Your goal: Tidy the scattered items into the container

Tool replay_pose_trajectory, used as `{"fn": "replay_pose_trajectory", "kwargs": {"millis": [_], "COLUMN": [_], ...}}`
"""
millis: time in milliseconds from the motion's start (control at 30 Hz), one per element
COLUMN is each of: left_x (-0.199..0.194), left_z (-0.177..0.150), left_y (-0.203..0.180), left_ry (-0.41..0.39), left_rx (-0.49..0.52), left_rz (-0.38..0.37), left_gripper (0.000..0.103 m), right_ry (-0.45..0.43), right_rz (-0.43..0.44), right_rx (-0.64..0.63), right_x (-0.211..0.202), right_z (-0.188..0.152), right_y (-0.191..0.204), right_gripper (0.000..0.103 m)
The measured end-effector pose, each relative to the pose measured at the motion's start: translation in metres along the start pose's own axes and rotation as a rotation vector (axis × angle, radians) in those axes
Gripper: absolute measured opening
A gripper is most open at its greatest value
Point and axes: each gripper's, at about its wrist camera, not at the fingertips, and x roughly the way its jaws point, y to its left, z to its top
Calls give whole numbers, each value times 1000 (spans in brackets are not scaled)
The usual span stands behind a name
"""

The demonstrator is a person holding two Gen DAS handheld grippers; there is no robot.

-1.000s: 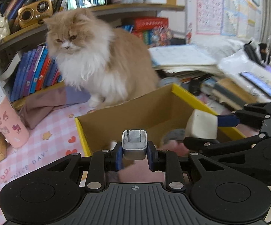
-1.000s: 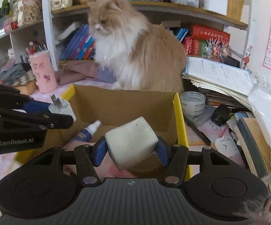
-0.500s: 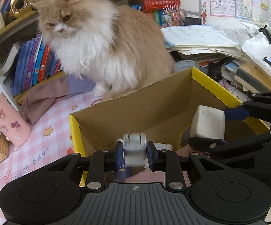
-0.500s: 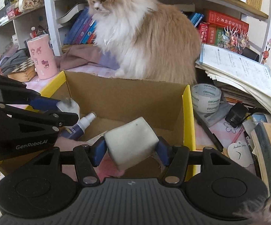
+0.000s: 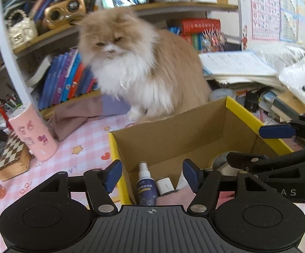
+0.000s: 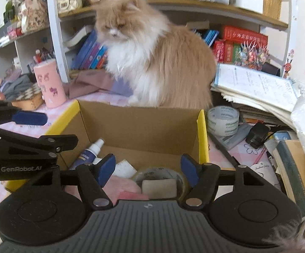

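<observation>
Hovering over the cardboard box [image 6: 139, 130], both the left hand-held gripper [image 5: 151, 174] and right hand-held gripper [image 6: 147, 169] are spread apart, empty; tape roll [image 6: 223, 120] outside lies nearer the right one.

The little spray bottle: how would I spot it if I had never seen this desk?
Find the big fluffy cat; right in front of it sits an open cardboard box with yellow edges. Look inside along the box's left wall: the spray bottle lies tilted there. Unlike the pale block and tape roll nearby, it has a dark blue label and white nozzle.
</observation>
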Motion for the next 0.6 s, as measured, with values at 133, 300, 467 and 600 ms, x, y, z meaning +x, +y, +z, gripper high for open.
{"fn": "replay_pose_trajectory", "kwargs": {"millis": [133,300,467,600], "left_x": [-31,-70,-104,-126], "left_z": [-11,-34,-63,-91], "left_y": [12,31,51,64], "left_ry": [-48,-85,-104,-100], "left_rx": [-49,-111,-158,-183], "left_rz": [1,43,82,94], "left_gripper": [78,81,82,82], "right_ry": [-73,-124,-144,-147], "right_rz": [-42,-66,-82,-95], "right_rx": [2,18,33,46], "right_x": [-25,-58,-86,-103], "right_z": [-2,-13,-33,-49], "right_y": [11,30,55,79], "right_gripper": [67,68,69,69]}}
